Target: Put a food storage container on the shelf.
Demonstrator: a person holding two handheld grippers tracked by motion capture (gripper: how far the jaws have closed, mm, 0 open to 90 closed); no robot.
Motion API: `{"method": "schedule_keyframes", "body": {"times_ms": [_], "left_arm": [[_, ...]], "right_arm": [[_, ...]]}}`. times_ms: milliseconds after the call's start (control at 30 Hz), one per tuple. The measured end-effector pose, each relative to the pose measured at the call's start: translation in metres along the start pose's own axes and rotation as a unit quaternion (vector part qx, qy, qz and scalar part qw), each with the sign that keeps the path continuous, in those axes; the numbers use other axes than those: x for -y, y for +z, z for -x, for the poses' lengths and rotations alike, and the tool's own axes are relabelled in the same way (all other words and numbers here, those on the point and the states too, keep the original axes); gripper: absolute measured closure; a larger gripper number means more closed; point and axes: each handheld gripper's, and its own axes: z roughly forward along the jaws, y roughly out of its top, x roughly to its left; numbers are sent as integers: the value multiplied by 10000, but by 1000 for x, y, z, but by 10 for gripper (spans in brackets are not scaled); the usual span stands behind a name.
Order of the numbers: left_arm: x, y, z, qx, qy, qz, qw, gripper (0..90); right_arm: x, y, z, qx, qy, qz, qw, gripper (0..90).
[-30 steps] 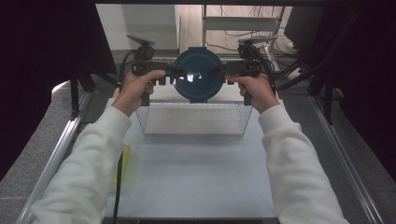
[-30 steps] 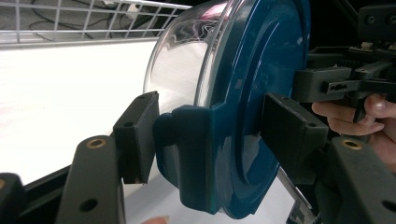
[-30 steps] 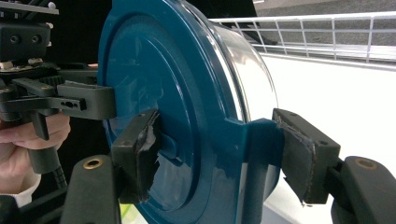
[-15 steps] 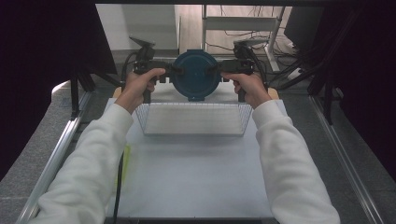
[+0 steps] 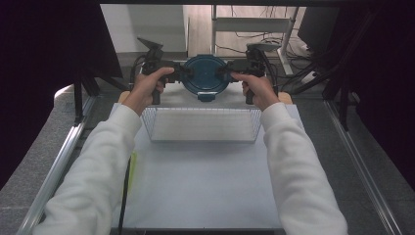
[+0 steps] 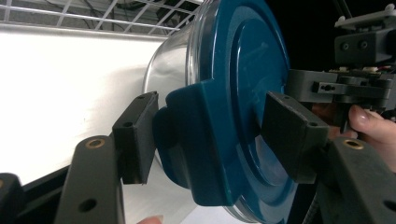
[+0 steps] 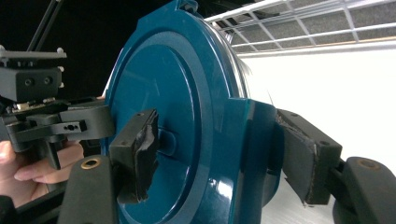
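Observation:
A round clear container with a dark blue lid (image 5: 205, 73) hangs tilted on its side beyond the far rim of a wire basket (image 5: 203, 138). My left gripper (image 5: 183, 73) is shut on the latch tab at the lid's left edge. In the left gripper view its pads (image 6: 135, 135) clamp that tab of the container (image 6: 233, 93). My right gripper (image 5: 226, 73) is shut on the opposite tab. In the right gripper view one pad (image 7: 137, 149) presses the lid's face (image 7: 177, 93) and the other sits behind the tab.
The wire basket stands on a white tabletop (image 5: 205, 191) near its far edge; its wires (image 7: 303, 23) show behind the container. A yellow-green strip (image 5: 133, 166) and a black cable lie at the table's left edge. Metal rails run along both sides.
Both hands have carried the container a little farther from the person and lower, toward the table's far edge. Both grips have held.

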Motion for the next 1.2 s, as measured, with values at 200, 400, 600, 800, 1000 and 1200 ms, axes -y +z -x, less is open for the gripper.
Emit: {"method": "schedule_keyframes", "body": {"times_ms": [200,400,600,800,1000,1200], "left_arm": [[-3,4,-8,76,-209,-14,9998,375],[-4,8,-17,162,-397,-16,9991,369],[-4,8,-13,-18,-235,135,9996,346],[-2,-1,-5,-341,-44,438,9985,180],[14,-24,18,-642,651,733,9931,169],[41,-38,43,-859,1308,690,9853,178]], "right_arm": [[-1,5,4,49,223,28,9997,320],[-1,10,7,96,418,116,9990,317],[0,11,6,119,359,210,9991,293],[4,7,-8,426,-93,524,9977,162],[13,-19,-25,898,-886,838,9885,97],[36,-38,-38,1006,-1640,787,9782,114]]}}
